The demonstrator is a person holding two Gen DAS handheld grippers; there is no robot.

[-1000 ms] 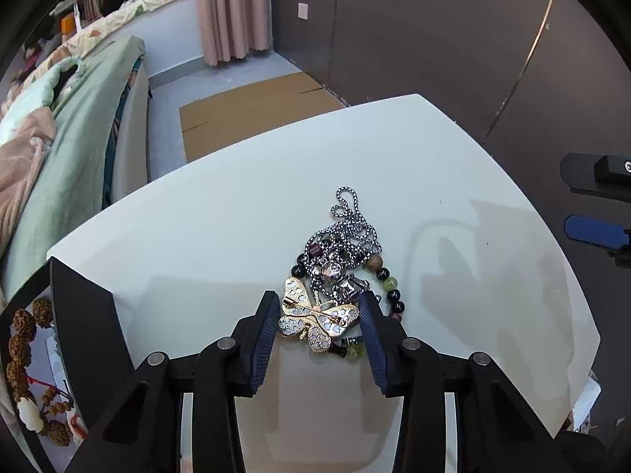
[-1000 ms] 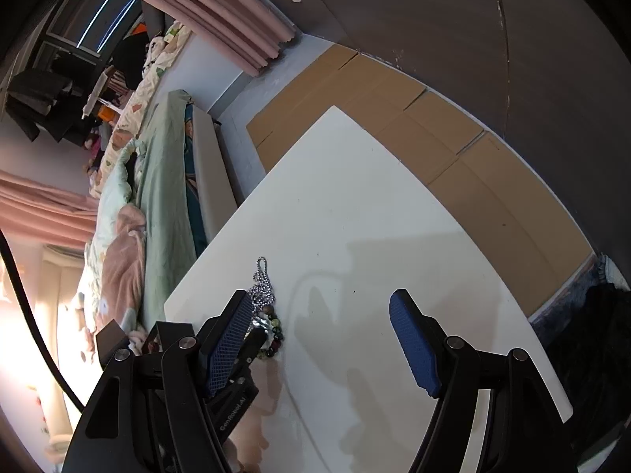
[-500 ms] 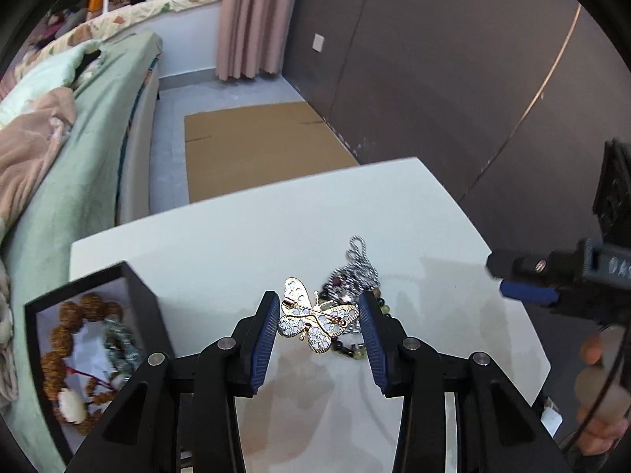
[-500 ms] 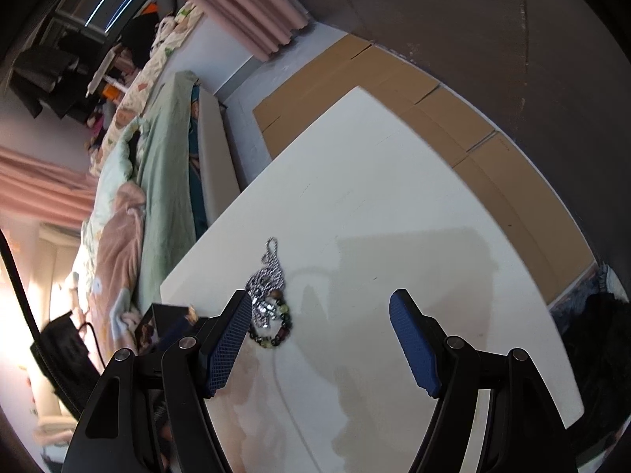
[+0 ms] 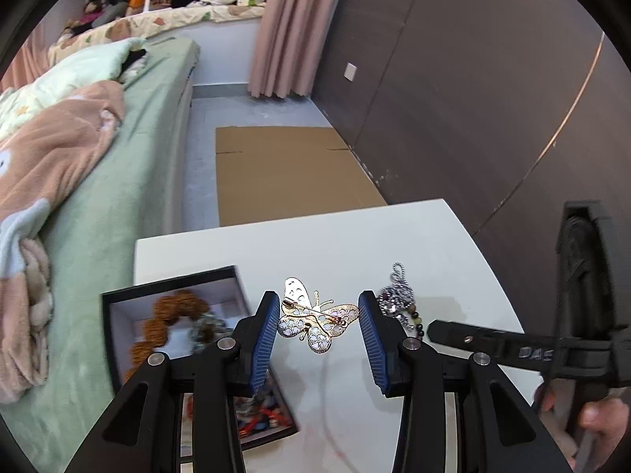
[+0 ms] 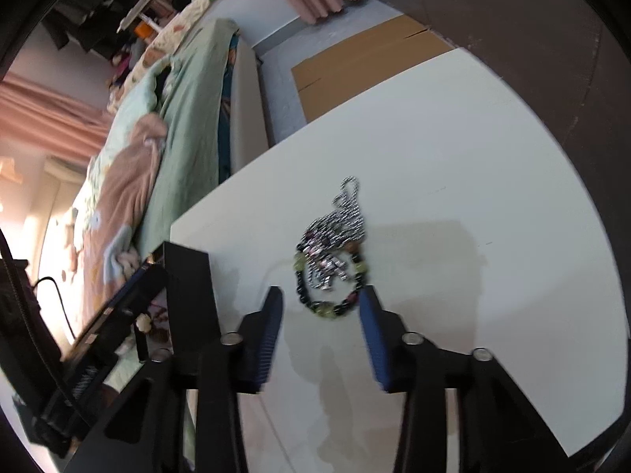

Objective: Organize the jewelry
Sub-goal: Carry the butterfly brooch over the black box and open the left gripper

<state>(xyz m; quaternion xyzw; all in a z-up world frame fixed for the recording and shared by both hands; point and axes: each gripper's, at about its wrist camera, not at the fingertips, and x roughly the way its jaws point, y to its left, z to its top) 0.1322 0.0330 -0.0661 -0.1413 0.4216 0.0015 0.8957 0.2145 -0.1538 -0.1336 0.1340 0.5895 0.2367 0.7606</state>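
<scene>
Looking along the left claw (image 5: 319,329), its two blue pads are clamped on a gold and silver butterfly brooch (image 5: 315,321), one pad on each wing tip, and the brooch is held above the white bench (image 5: 355,236) with its pin side up. Just left of the brooch stands a black jewelry box (image 5: 114,339), open, with a string of brown beads (image 5: 165,327) inside; the picture is blurred there. Right of the brooch a silver chain (image 5: 396,295) and a dark beaded bracelet (image 5: 414,321) lie together on the bench. Further right of the brooch the right claw (image 5: 473,339) shows from the side, with a hand (image 5: 591,421) on its handle. Beyond the bench are a green bed (image 5: 118,165) and flat cardboard (image 5: 284,169) on the floor. From the right wrist view, the right claw (image 6: 321,315) has its pads apart and holds nothing; the beaded bracelet (image 6: 327,307) lies on the bench (image 6: 473,157) just ahead of the tips, with the silver chain (image 6: 339,220) heaped on it. Left of the bracelet stands the black box (image 6: 189,276).
</scene>
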